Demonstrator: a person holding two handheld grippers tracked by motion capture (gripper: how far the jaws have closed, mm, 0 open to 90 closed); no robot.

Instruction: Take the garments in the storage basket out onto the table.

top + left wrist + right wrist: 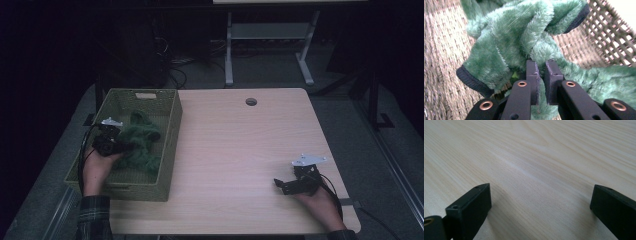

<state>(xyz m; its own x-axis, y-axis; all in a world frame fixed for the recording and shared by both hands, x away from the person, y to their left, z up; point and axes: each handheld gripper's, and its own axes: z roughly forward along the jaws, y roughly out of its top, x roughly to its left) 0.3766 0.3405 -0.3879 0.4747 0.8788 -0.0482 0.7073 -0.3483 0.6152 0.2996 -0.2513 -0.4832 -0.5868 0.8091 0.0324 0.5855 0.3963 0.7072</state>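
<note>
Risk, grip: the left gripper (541, 82) has only a thin fold of the green fleece (506, 42) pinched. If it lifts, I'd expect the plush pile could slide out, since so little cloth sits between the pads.
Risk, snag: the fleece is bunched in loops with a dark cuff hanging loose. A lift could drag it against the basket (170, 135) wall and tip or shift the basket.
Risk, right side: low. The right gripper (287, 186) is well apart from the basket, over bare table (536, 157).
Left jaws: nearly closed, a narrow gap between them packed with fleece, holding it inside the basket.
Right jaws: spread wide, nothing between them, hovering at or just above the tabletop; contact I cannot tell.
Fleece: in the basket at the table's left side, heaped toward the middle.
</note>
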